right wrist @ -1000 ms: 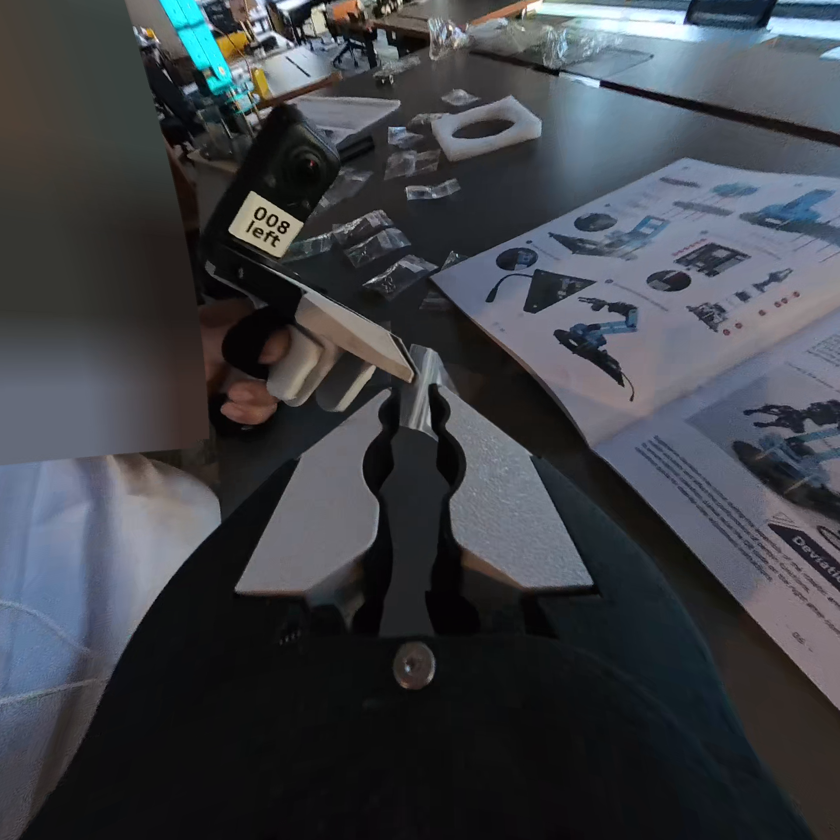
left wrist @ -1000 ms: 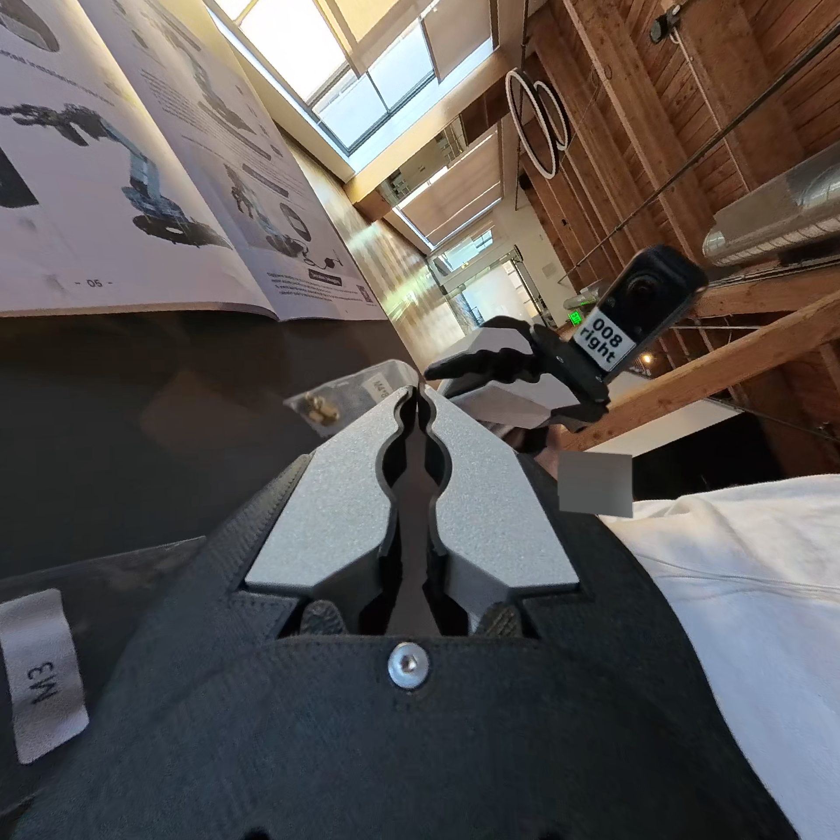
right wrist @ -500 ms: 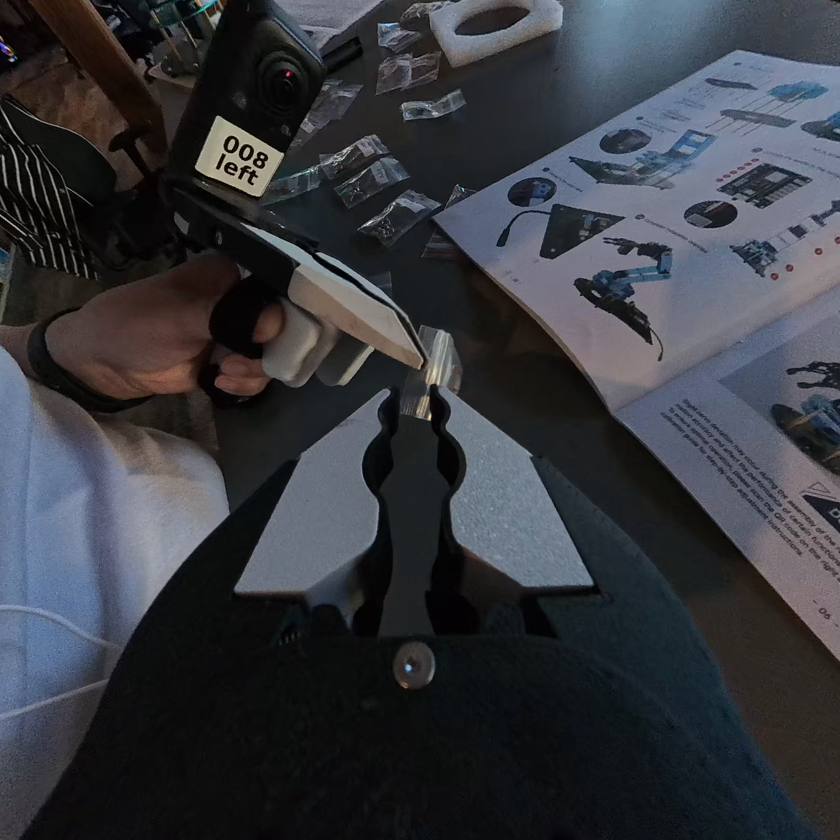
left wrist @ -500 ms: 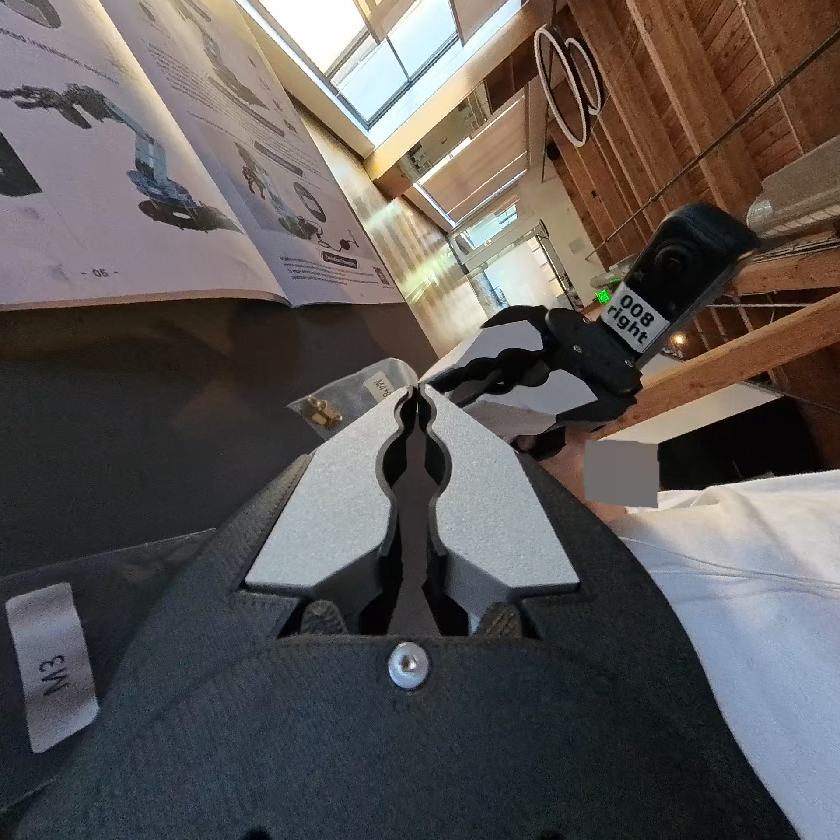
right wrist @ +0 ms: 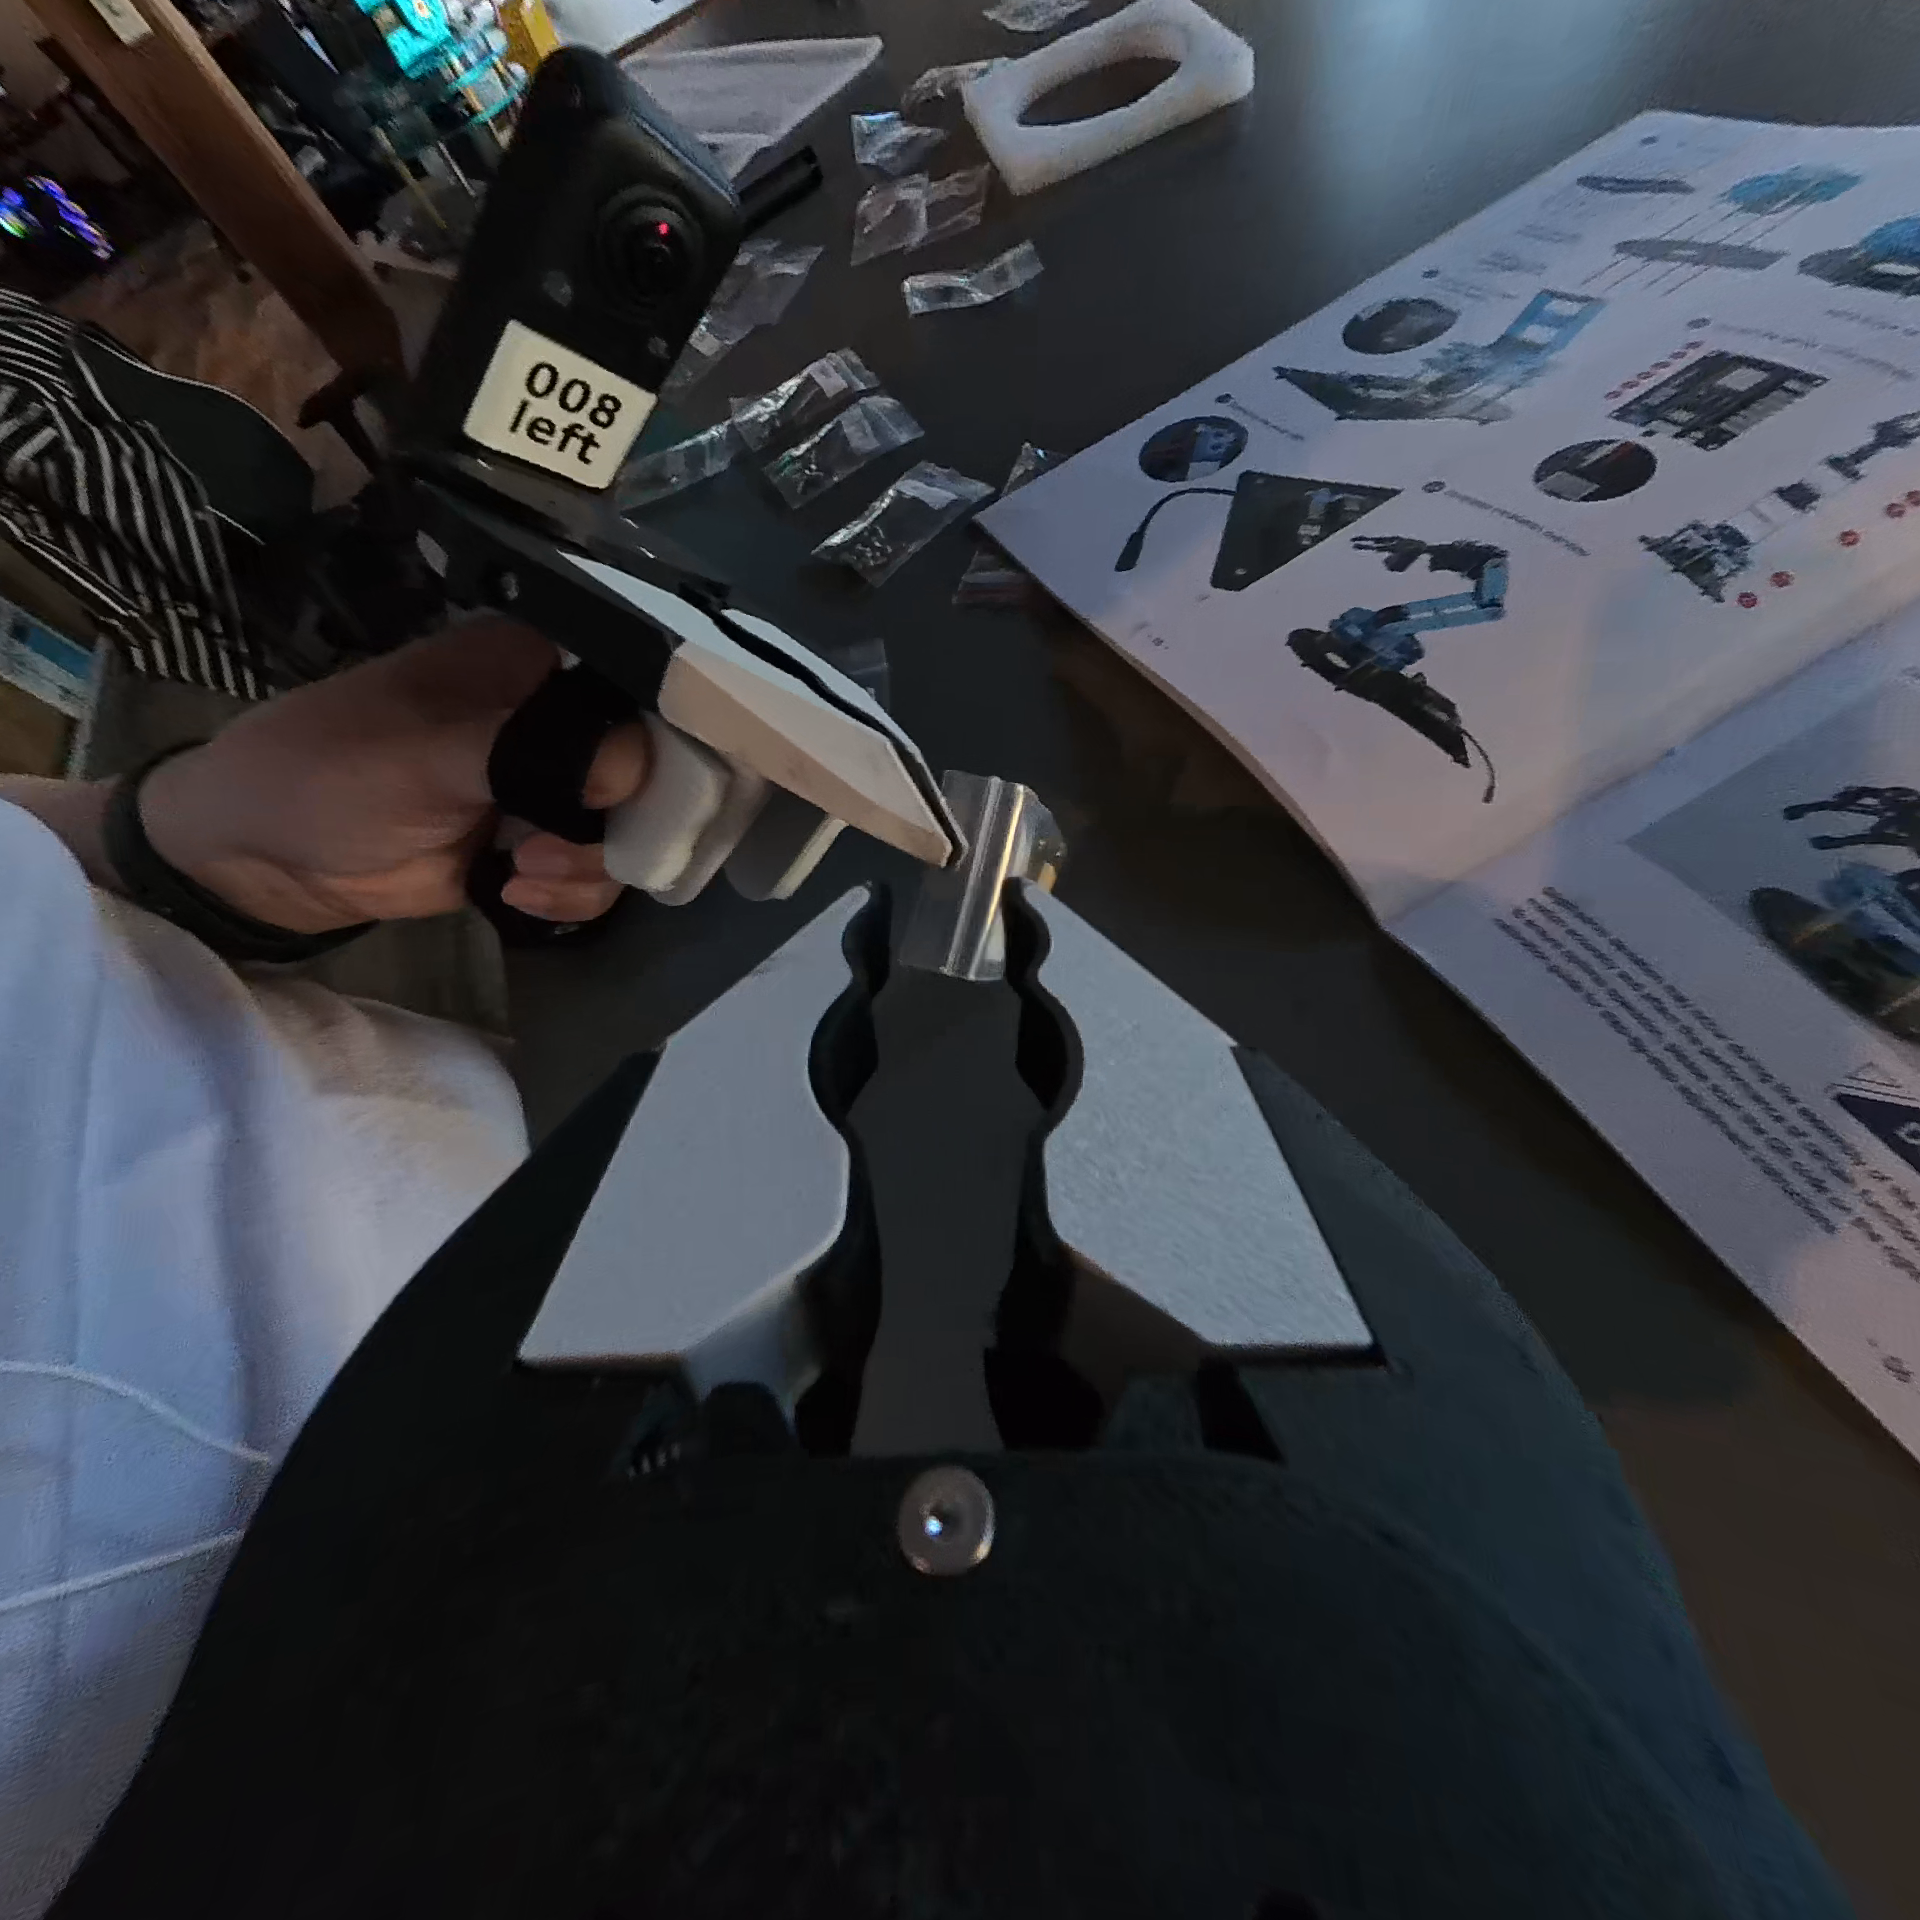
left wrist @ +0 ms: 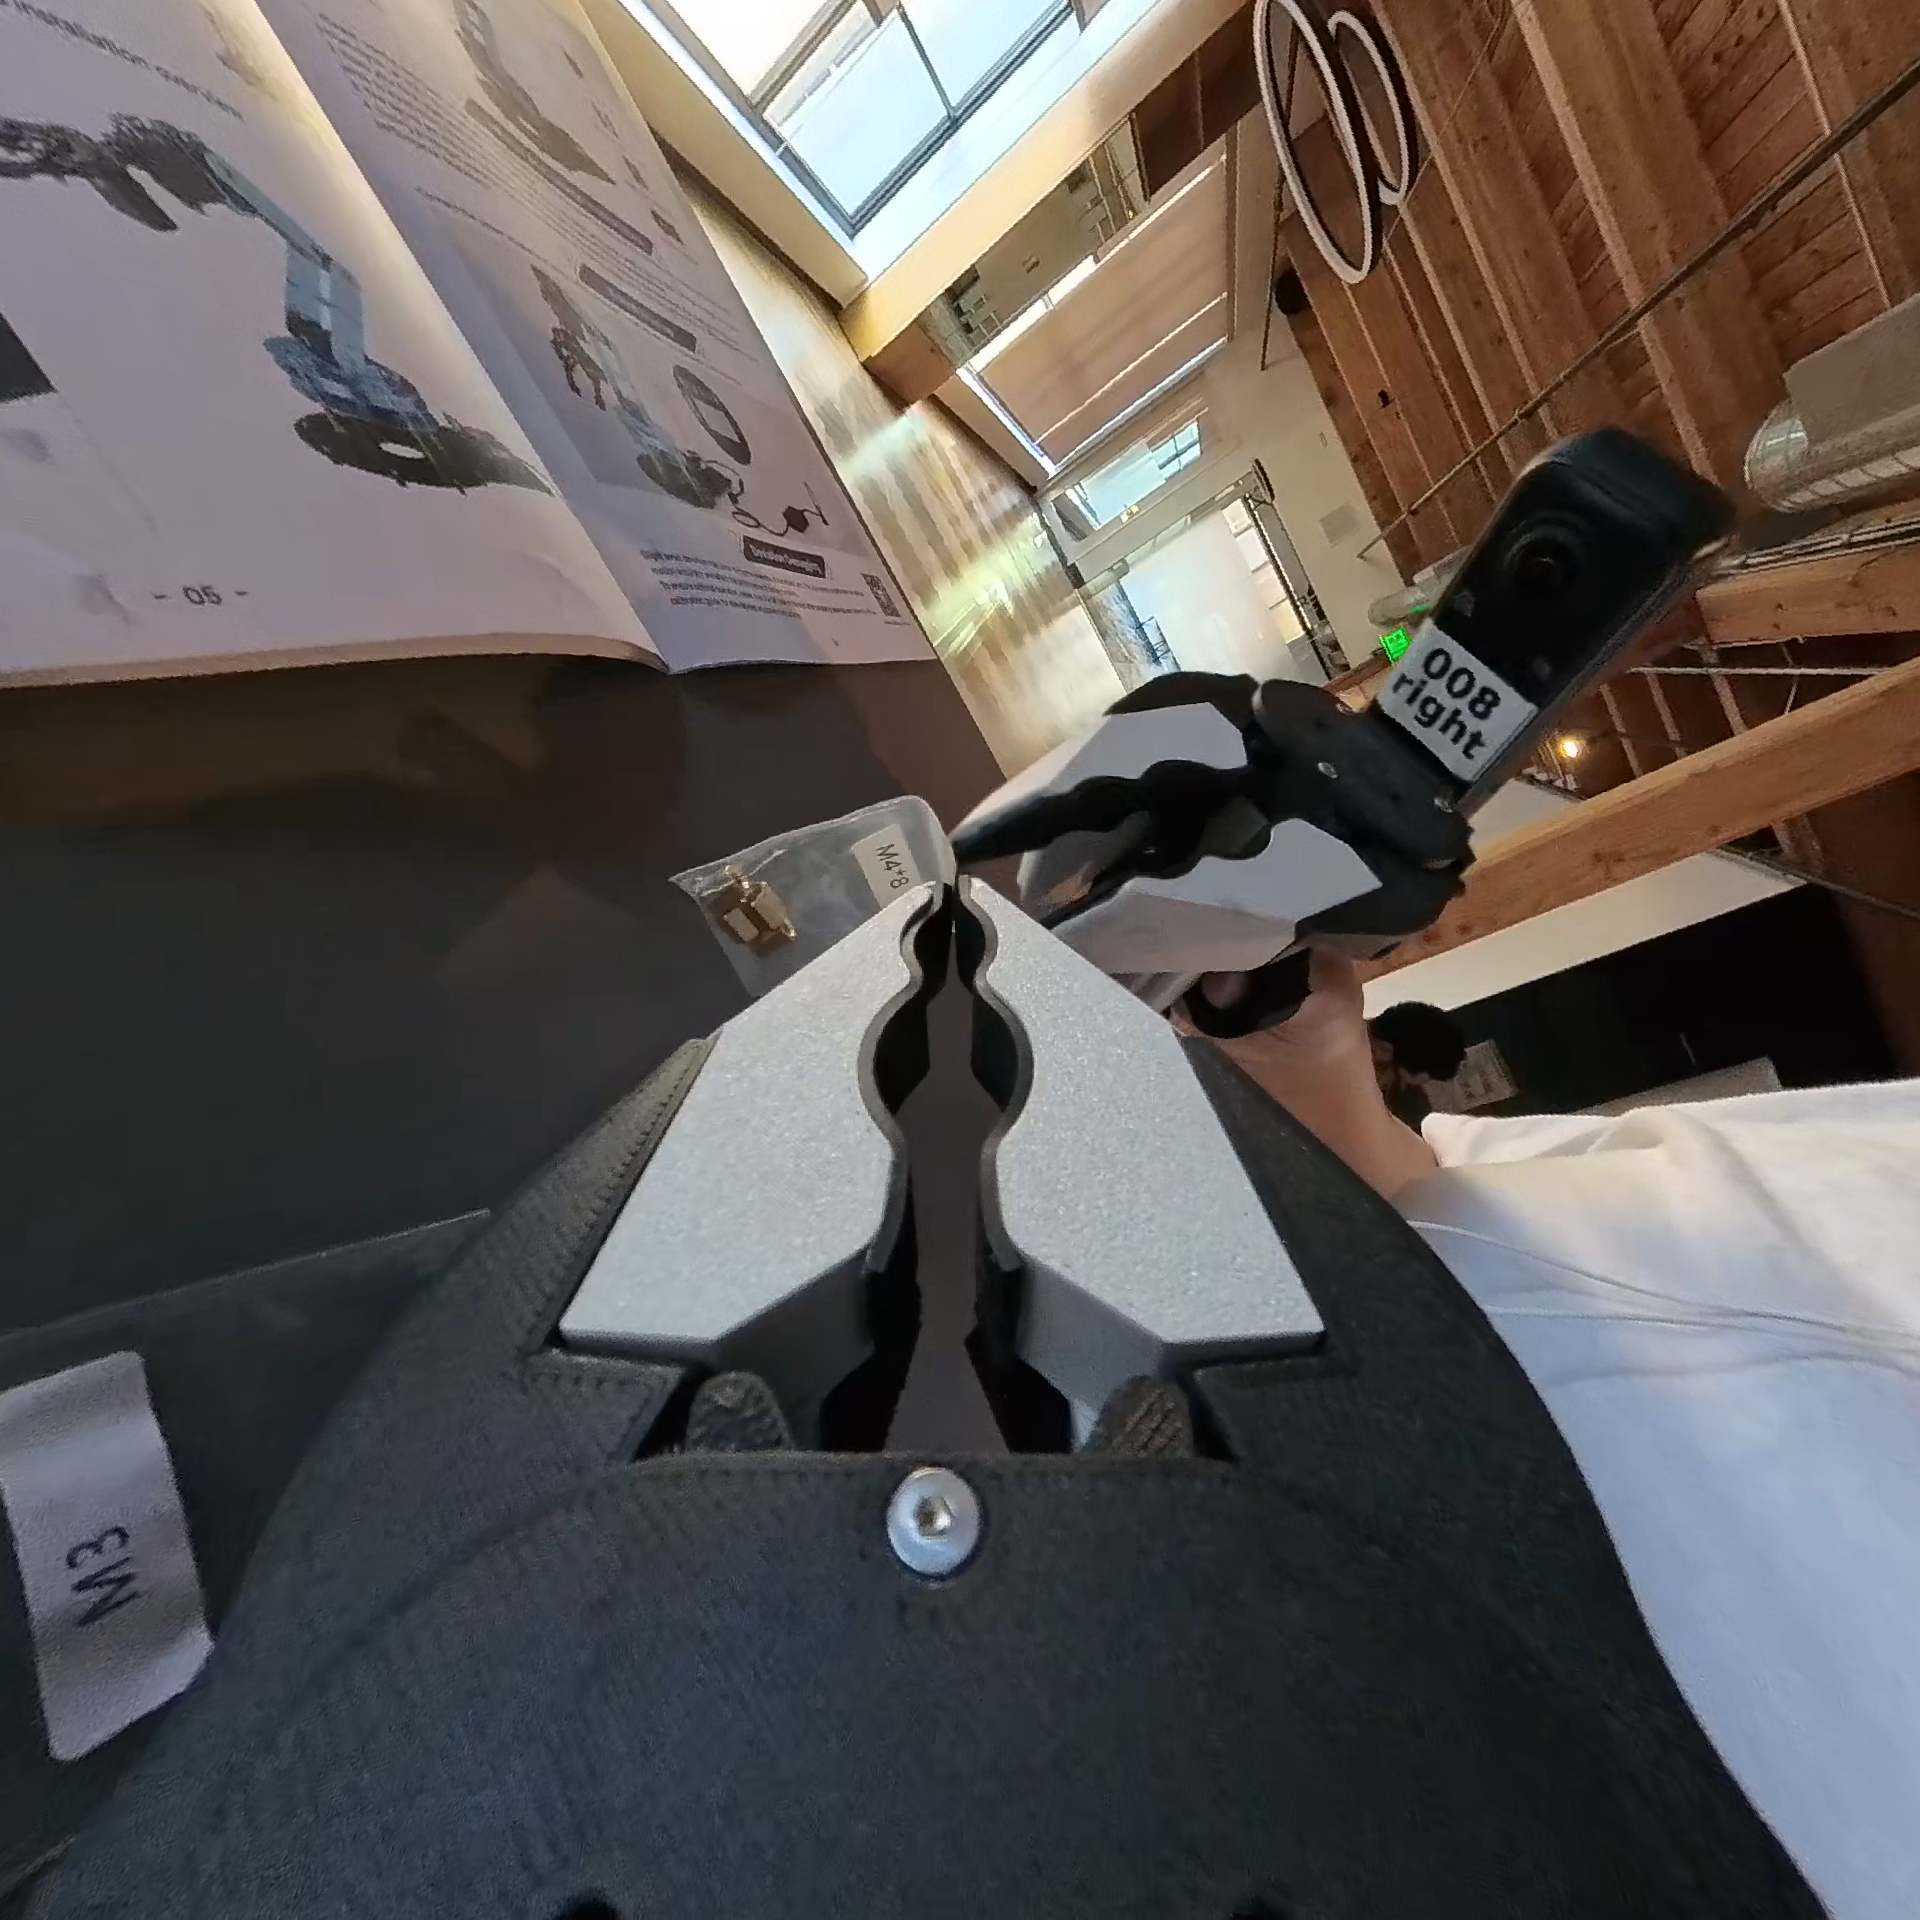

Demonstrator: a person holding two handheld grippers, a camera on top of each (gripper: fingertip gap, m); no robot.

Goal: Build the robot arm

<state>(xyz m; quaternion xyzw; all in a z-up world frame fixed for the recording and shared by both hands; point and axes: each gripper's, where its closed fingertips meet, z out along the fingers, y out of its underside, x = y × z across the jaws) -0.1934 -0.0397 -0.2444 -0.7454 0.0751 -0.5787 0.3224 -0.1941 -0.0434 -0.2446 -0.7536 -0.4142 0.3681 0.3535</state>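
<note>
Left gripper (left wrist: 954, 891) is closed, tips pinching one edge of a small clear plastic bag (left wrist: 821, 883) with a white label and a few brass bits inside. Bag is held in the air above the dark table (left wrist: 312, 935). Right gripper (right wrist: 940, 914) has its fingers parted, straddling the bag's (right wrist: 977, 894) other end; contact can't be confirmed. The two grippers meet nearly tip to tip. Open booklet (right wrist: 1507, 499) lies on the table just right. More small bags (right wrist: 831, 426) and a white foam ring (right wrist: 1101, 94) sit farther back.
</note>
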